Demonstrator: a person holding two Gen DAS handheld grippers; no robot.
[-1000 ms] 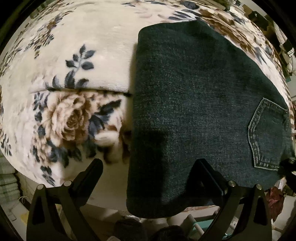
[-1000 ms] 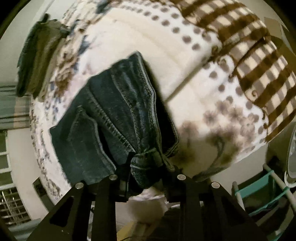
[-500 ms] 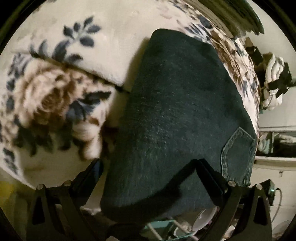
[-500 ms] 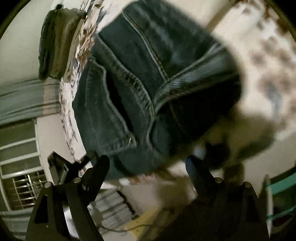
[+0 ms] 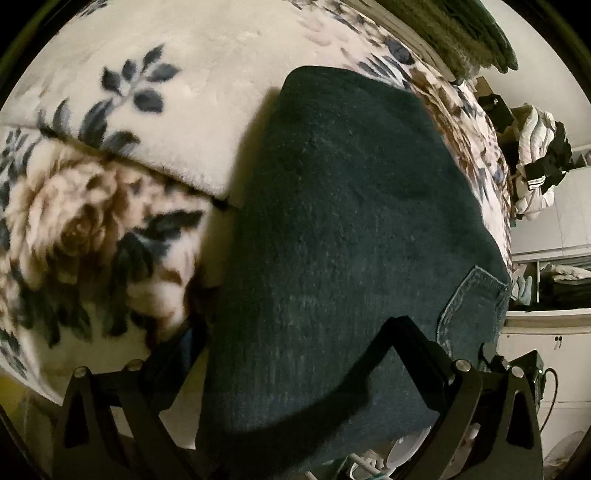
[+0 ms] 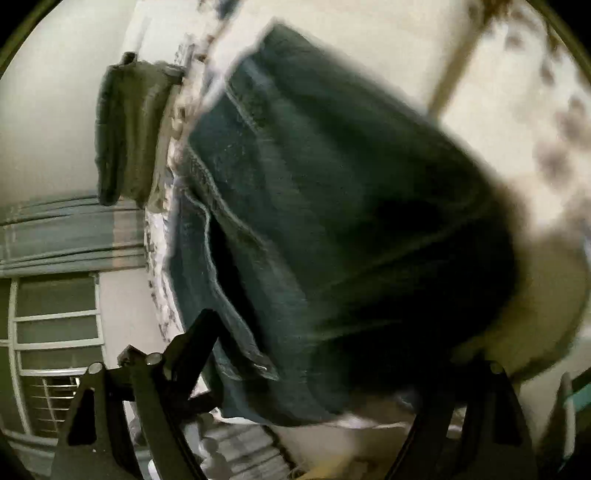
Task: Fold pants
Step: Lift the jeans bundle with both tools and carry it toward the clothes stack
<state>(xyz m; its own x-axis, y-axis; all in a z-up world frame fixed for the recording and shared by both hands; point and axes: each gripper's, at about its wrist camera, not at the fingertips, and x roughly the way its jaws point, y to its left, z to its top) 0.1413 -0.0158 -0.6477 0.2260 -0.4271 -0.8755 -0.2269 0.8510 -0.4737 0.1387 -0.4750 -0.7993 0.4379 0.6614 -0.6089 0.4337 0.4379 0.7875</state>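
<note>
The left gripper [image 5: 295, 332] has its black fingers [image 5: 173, 350] spread wide, one at each side of the near edge of the folded dark blue denim pants [image 5: 343, 240]; the cloth fills the gap between them and nothing is pinched. The pants lie on a cream fleece blanket with brown roses and dark blue leaves [image 5: 110, 206], with a stitched back pocket [image 5: 472, 306] showing toward the right. A folded dark green cloth [image 5: 461, 33] rests at the far edge of the bed. In the blurred right wrist view, the right gripper [image 6: 340, 350] is likewise wide open around the near end of the pants [image 6: 332, 221]; whether its fingers [image 6: 192, 343] touch the denim cannot be told.
</note>
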